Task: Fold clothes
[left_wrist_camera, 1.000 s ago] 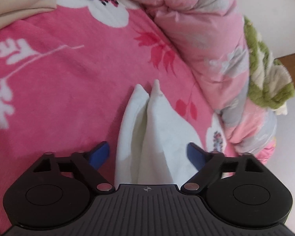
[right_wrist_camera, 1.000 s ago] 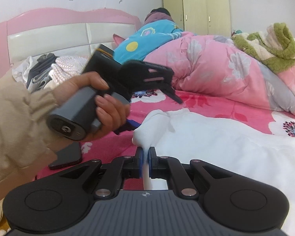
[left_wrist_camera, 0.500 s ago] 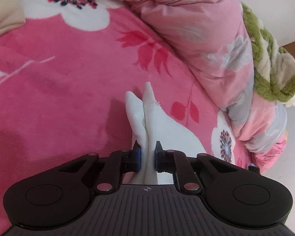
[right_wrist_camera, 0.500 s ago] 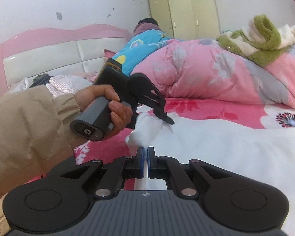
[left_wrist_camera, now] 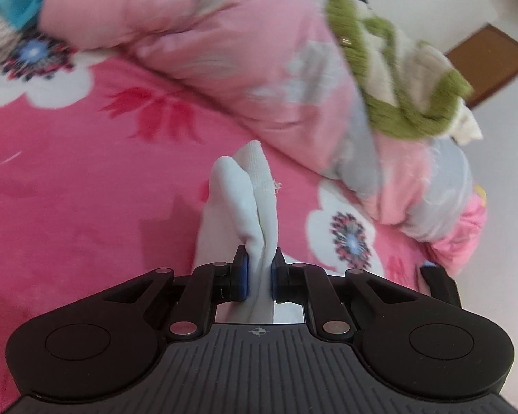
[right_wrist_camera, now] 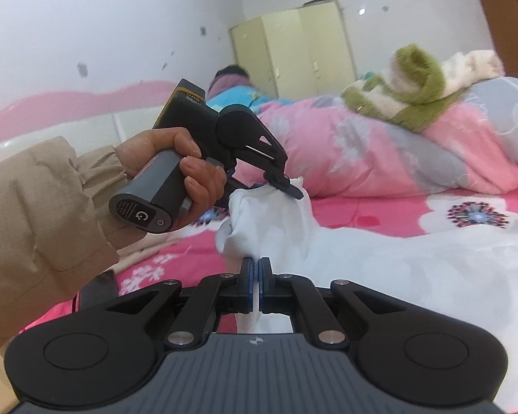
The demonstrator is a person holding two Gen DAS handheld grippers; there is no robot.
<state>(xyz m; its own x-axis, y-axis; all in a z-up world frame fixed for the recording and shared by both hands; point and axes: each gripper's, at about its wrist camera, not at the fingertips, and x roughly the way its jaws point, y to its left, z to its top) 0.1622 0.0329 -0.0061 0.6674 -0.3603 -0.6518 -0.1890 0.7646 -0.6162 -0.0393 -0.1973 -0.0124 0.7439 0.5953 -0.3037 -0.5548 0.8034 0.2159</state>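
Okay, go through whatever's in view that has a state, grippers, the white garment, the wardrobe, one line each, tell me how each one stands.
left gripper: shut on a bunched fold of the white garment, having just closed on it
right gripper: shut on the garment's edge
white garment: held by both grippers at one end, the rest lying spread on the bed
wardrobe: doors closed
pink quilt: bunched in a heap
green and cream garment: crumpled, unfolded, on top of the quilt

Black left gripper point(right_wrist_camera: 286, 186) with grey handle and yellow-edged top; hand point(right_wrist_camera: 176, 169) in a beige cuffed sleeve point(right_wrist_camera: 45, 207); blue pads point(left_wrist_camera: 244, 277).
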